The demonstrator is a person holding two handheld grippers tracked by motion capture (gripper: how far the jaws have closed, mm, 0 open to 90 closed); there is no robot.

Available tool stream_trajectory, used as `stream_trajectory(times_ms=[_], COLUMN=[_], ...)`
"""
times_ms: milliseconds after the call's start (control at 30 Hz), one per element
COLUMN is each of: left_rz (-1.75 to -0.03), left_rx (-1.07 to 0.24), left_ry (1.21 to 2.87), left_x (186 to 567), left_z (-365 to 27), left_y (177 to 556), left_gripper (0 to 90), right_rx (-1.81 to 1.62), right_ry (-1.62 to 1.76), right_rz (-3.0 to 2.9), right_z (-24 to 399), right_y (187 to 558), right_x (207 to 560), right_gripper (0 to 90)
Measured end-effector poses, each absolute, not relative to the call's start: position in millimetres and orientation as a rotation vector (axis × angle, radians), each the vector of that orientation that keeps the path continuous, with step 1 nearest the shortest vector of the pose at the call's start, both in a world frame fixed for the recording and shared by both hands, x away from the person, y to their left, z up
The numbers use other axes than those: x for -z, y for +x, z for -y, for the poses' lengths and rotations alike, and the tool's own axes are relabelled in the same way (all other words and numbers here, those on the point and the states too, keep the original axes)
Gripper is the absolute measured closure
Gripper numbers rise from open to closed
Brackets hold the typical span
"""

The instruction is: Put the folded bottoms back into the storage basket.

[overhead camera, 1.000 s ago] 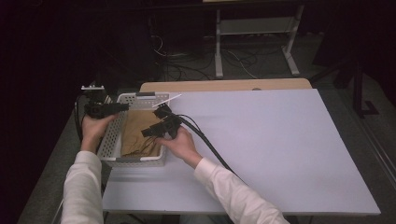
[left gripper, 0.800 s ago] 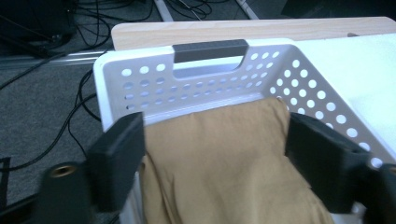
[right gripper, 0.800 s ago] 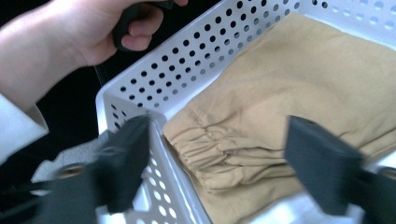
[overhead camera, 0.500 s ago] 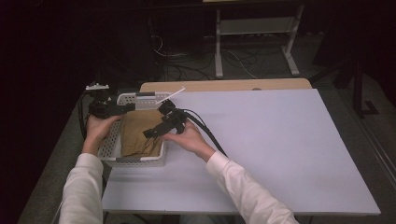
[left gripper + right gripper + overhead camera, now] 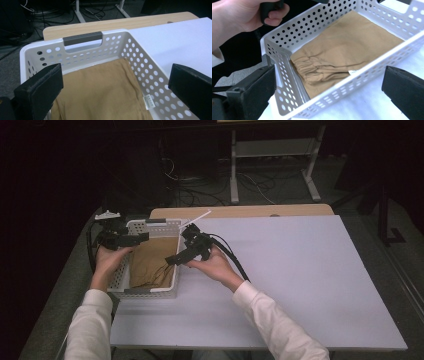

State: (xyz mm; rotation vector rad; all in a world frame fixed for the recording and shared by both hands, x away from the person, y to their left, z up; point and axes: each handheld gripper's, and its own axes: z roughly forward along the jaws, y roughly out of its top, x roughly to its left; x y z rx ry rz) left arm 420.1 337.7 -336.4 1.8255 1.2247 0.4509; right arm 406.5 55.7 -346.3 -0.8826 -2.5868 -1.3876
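Note:
A white perforated basket [image 5: 150, 293] stands at the table's left edge, with a folded tan garment [image 5: 149, 265] lying flat inside it. My left gripper [image 5: 144, 239] hovers over the basket's far left corner. In the left gripper view the gripper [image 5: 113, 90] is open above the garment [image 5: 100, 82] and faces the handle wall [image 5: 82, 53]. My right gripper [image 5: 173, 260] is over the basket's right rim. Seen in its own view, the right gripper [image 5: 328, 92] is open above the rim [image 5: 287, 40] and the garment [image 5: 352, 42]. Both pairs of jaws have just been opening, and nothing is between them.
The white table top [image 5: 310, 280] stretches bare to the right of the basket, with a wooden strip [image 5: 240, 211] along its far edge. Behind it stand a metal frame [image 5: 272, 150] and floor cables. The person's left hand [image 5: 244, 15] is beyond the basket's far wall.
Both grippers rose out of the basket and opened, leaving the garment lying inside. The left one moved toward the far left corner, the right one toward the right rim.

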Motion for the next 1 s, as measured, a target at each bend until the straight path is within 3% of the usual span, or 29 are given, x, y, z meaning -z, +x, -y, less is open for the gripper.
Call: stream_trajectory(times_ms=[1000], left_rz=[-1.134], left_rx=[-0.525], left_ry=[1.822], left_x=[322.9], left_z=[-304.7], left_y=[385.1], left_gripper=[0.4], right_rx=[1.411], right_ry=[-0.928], right_rz=[2.641], right_z=[5.5], right_y=[405.0], right_x=[339.6], right_gripper=[0.0])
